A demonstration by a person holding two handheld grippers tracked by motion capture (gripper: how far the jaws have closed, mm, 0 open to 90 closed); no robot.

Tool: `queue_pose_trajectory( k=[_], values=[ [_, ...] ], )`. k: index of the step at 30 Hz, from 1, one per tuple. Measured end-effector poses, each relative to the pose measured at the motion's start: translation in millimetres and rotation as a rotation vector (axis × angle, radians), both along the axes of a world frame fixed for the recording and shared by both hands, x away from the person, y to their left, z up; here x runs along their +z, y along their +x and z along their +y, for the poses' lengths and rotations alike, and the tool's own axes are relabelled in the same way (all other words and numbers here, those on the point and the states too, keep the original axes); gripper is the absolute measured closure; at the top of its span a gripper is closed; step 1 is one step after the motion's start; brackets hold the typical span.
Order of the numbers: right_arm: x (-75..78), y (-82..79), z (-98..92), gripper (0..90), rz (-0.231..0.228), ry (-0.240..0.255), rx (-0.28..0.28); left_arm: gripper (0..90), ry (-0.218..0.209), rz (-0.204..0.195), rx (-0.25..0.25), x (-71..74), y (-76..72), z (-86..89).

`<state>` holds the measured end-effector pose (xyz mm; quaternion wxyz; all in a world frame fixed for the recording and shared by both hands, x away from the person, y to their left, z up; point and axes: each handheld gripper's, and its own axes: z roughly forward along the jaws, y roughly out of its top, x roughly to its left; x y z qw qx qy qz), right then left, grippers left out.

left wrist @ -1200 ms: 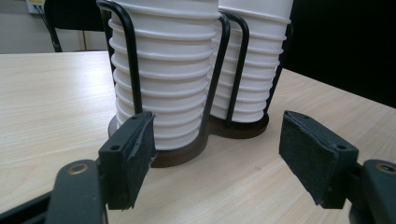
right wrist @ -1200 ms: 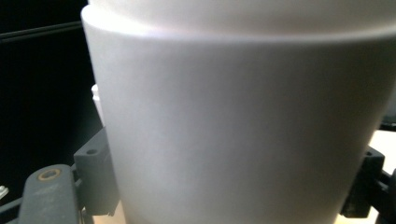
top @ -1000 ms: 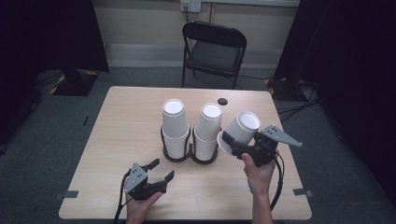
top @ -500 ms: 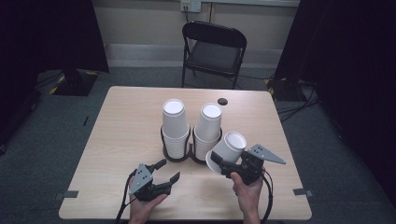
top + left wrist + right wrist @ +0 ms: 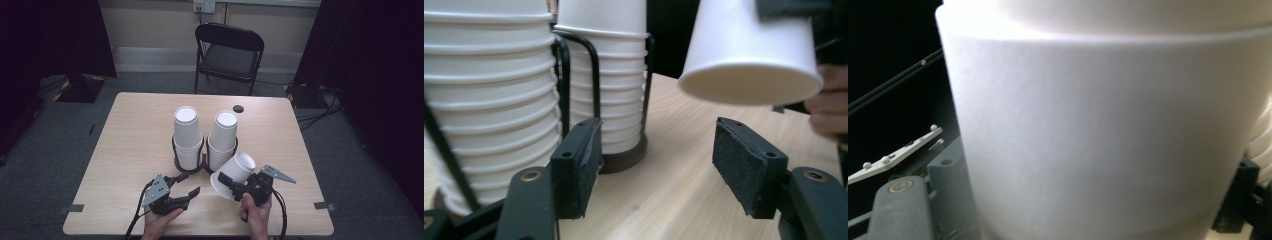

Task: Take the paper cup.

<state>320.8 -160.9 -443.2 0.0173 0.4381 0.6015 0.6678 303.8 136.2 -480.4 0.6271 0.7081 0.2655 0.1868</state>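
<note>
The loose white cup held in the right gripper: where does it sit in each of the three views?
High view: the cup lies tilted at lower centre-right, held in the right gripper, right of the cup stacks.
Left gripper view: cup at upper right, mouth down, above the table.
Right gripper view: cup close up across the centre.
Shared landmark: the right cup stack.

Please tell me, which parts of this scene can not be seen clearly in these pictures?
- Right tongs: in the right gripper view the held white cup covers the pads, so the contact is hidden.
- Cup's open mouth: faces away in every view; the inside cannot be seen.
- Left cup stack: top cut off by the upper edge of the left gripper view.
- Small dark round thing on the table: too small to identify in the high view.
</note>
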Motion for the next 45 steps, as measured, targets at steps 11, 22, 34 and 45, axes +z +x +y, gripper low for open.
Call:
queue_pose_trajectory(
  k=[11, 22, 34, 45],
  values=[
    [-15.0, -3.0, 14.9, 15.6, 0.076, 0.107, 0.054, 41.2, -0.043, -0.015, -0.037, -1.5, 2.0, -6.4],
    [-28.8, -6.8, 28.7, 15.6, 0.149, 0.214, 0.092, 53.8, -0.060, -0.071, -0.011, -4.5, -1.0, -16.2],
    [-30.9, -5.5, 38.7, 15.6, 0.201, 0.264, 0.172, 68.1, -0.066, -0.125, 0.017, -3.1, -1.3, -24.0],
    [-31.8, -5.8, 46.6, 12.9, 0.223, 0.248, 0.197, 84.3, -0.065, -0.123, 0.021, -2.9, -1.3, -26.3]
  ],
)
